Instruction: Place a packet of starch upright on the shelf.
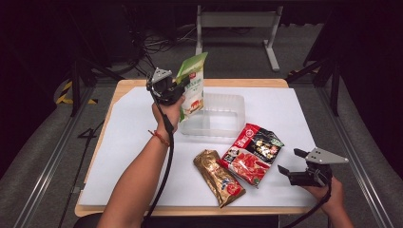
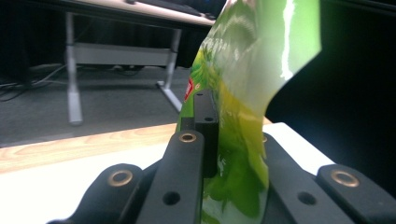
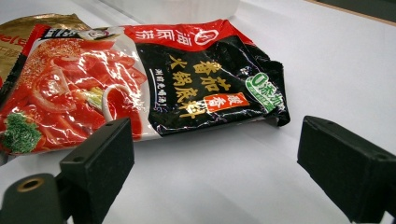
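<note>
Above the tray (image 1: 223, 102) my left gripper (image 1: 178, 88) clamps a green pouch (image 1: 194, 80); my right gripper (image 1: 291, 164) gapes beside the red packet (image 1: 252, 153).

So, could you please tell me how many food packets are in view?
3: a green packet held up in the left gripper beside the clear tray, and a gold packet and a red packet lying on the table.
</note>
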Tool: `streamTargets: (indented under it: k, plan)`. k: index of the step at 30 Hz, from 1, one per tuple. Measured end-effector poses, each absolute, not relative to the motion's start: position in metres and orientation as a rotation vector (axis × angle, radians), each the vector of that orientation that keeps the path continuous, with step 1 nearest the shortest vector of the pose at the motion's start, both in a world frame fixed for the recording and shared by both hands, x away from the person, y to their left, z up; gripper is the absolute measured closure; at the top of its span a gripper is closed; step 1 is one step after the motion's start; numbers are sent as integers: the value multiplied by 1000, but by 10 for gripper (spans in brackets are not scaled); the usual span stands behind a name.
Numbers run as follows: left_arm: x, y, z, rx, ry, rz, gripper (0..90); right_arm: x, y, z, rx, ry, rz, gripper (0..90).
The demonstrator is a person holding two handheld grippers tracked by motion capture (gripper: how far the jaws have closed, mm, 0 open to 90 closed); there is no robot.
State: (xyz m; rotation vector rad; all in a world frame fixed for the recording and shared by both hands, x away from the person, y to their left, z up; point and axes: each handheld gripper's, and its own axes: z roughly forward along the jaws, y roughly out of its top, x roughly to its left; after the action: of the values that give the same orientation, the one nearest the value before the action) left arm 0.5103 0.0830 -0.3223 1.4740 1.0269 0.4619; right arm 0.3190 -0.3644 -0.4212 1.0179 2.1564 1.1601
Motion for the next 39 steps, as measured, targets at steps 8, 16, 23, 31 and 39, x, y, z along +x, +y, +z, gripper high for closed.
streamTargets:
  k: [8,16,23,31,39]
  plan:
    - [522,80,-328,1440,1077,499,899,319,-364,-421,1012,2157,1157,116]
    - [523,74,-344,1441,1059,467,898,318,-363,-422,1012,2162,1151,116]
    - [516,71,-356,1497,992,466,884,318,-363,-422,1012,2163,1149,116]
    - [505,76,-355,1603,868,454,788,318,-363,-422,1010,2167,1141,116]
    - [493,98,-356,1702,750,452,783,318,-362,-423,1016,2175,1131,116]
